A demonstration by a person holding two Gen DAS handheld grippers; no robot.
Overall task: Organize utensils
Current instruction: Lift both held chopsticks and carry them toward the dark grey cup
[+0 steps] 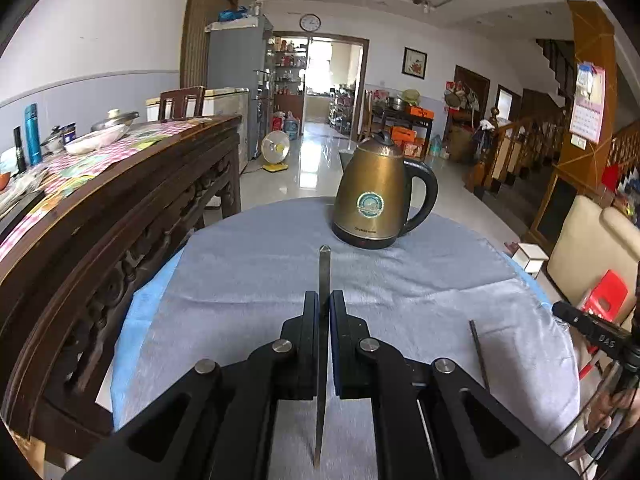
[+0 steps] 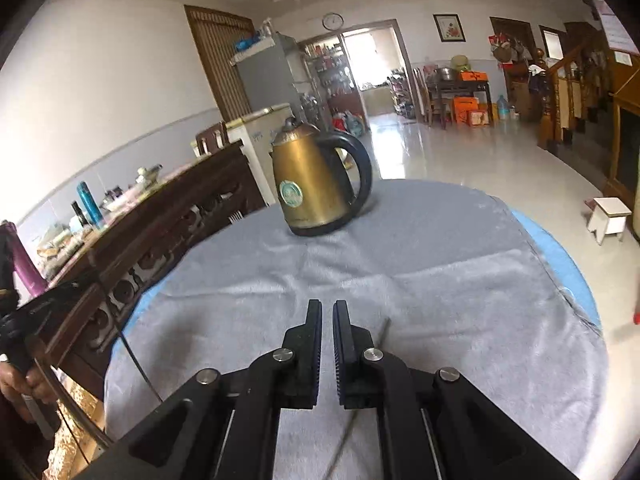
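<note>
From my left claw (image 1: 324, 304) the utensil (image 1: 323, 344) is seen edge-on, so I can't tell its kind; its near end is hidden between the arms; right of it a thin dark rod (image 1: 479, 354) stays unidentifiable; from my right claw (image 2: 327, 312) a blurred thin rod (image 2: 385, 330) runs behind the right finger, most of it hidden.

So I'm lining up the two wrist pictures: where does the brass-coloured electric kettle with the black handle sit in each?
Left wrist view: brass-coloured electric kettle right of centre, handle pointing right, on the grey cloth.
Right wrist view: kettle at centre, tilted.
Shared landmark: round wall clock.
</note>
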